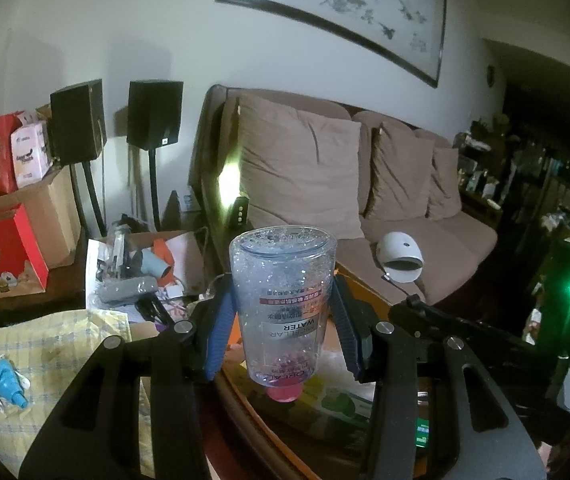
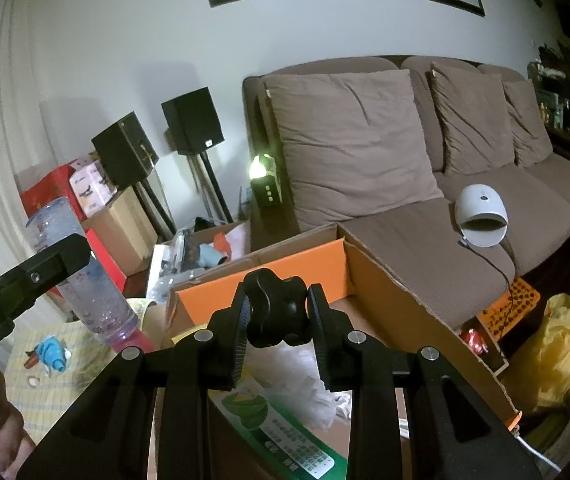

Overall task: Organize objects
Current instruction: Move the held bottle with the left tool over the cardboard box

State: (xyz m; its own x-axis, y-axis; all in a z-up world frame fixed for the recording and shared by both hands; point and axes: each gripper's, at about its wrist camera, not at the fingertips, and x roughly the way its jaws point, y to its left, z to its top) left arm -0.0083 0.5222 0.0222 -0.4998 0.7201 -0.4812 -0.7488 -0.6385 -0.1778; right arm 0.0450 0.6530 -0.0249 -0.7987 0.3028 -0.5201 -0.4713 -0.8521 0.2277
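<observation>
Nearest, both grippers were loaded: the left gripper had its blue fingers closed partway on an upside-down micellar water bottle, pink cap down, while the right gripper pinched a black lobed knob with a narrow gap. Both things hung above the open cardboard box at the counter's near edge, seemingly, so neither was put away. Beyond, a blue toy on the yellow cloth and the cluttered far box remained unsorted.
</observation>
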